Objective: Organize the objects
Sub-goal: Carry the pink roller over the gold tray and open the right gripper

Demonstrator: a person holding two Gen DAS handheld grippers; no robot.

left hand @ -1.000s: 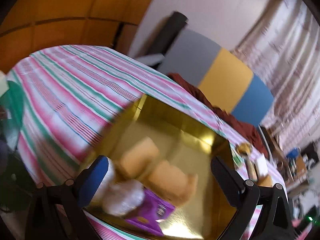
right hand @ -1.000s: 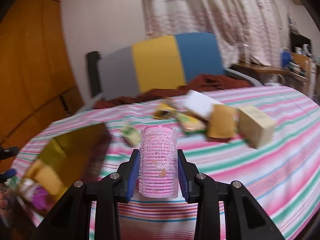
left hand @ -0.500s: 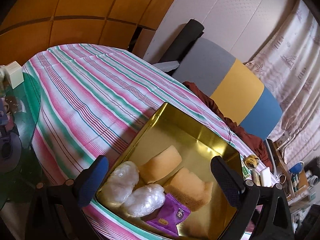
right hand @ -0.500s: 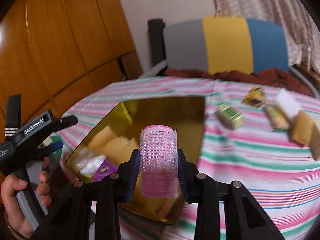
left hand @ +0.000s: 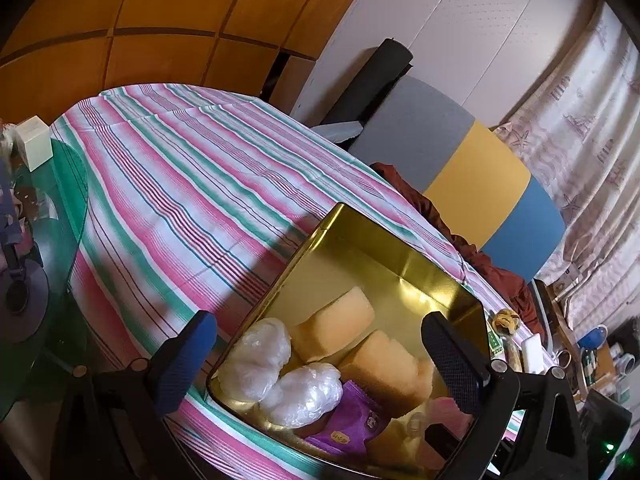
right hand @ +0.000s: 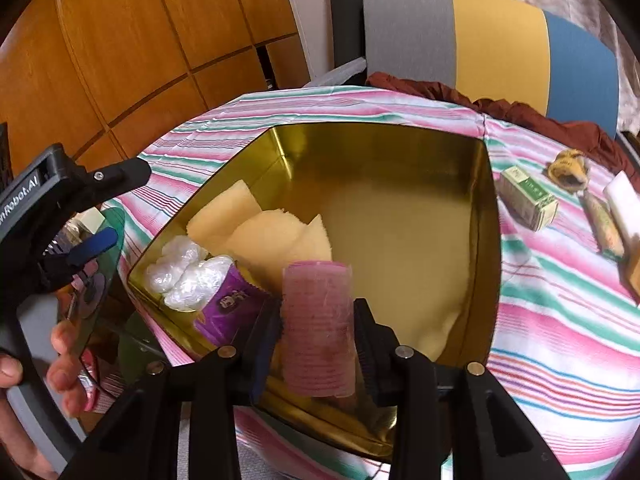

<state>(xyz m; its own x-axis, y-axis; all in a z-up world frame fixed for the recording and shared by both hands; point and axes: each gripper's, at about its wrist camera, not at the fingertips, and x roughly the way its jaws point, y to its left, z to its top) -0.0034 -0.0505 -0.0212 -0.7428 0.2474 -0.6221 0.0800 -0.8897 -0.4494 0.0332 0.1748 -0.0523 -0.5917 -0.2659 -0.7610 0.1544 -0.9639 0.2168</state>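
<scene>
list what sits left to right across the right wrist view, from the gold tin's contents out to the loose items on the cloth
plastic-wrapped bundles → purple packet → pink hair roller → green-labelled box → yellow crumpled item → white block

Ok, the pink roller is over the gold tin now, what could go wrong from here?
The right tongs, just easing open, let the hair roller drop: it may bounce on the purple packet or roll against the sponges. The gold tin overhangs the table's near edge, so a nudge could tip it.
</scene>
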